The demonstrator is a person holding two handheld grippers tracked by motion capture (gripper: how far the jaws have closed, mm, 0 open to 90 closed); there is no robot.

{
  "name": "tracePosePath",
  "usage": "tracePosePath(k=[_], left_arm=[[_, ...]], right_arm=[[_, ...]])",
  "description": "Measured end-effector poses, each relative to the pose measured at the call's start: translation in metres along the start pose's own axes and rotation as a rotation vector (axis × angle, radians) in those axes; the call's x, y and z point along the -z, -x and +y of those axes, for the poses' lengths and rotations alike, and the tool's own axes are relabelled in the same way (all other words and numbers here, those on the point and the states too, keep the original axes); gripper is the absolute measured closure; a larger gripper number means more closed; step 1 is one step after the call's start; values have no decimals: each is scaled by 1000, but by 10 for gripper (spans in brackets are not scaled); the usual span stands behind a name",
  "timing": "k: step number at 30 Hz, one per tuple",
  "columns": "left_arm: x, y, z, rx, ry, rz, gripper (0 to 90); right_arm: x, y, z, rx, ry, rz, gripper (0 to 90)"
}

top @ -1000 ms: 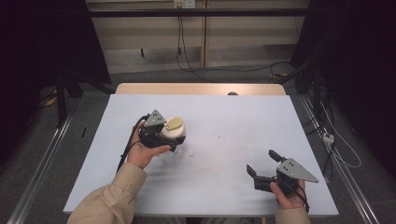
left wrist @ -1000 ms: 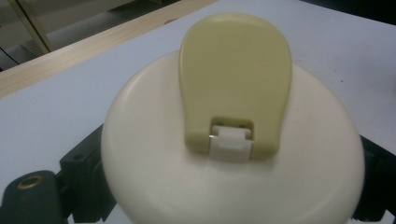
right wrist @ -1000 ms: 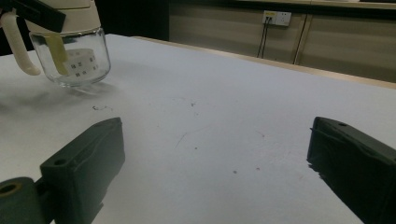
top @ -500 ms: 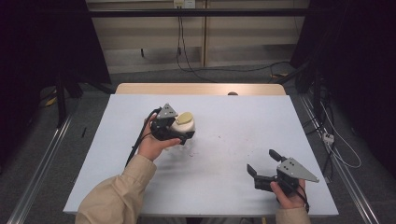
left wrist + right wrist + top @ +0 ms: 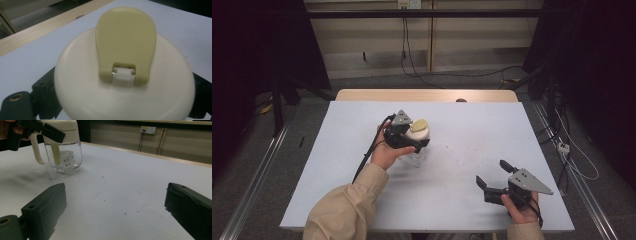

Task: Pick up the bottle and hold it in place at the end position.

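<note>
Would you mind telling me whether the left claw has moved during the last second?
Yes. The left claw, clamped on the jar, has shifted right along the table, toward the resting right claw.

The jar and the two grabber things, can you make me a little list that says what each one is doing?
jar: clear glass, cream lid with yellow-green flap, white handle, on the white table
left gripper: shut on the jar's lid
right gripper: open, holds nothing, near the table's front right
inside jar: a white strip with dark squares
</note>
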State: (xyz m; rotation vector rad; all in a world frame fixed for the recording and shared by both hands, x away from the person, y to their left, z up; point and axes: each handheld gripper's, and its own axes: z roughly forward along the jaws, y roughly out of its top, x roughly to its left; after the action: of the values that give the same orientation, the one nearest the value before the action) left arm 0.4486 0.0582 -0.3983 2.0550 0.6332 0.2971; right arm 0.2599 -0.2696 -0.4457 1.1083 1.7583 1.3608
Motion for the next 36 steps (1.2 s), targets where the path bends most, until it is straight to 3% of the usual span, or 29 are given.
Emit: tracePosePath(k=[13,26,36], left_arm=[[-17,12,8,-23,2,-12,105],[-30,19,6,-20,1,-33,105],[-33,15,4,-34,-1,-29,104]], right_arm=[[0,0,0,-4,0,3,35],[0,0,0,-7,0,1,35],[0,0,-1,-7,-2,5,35]])
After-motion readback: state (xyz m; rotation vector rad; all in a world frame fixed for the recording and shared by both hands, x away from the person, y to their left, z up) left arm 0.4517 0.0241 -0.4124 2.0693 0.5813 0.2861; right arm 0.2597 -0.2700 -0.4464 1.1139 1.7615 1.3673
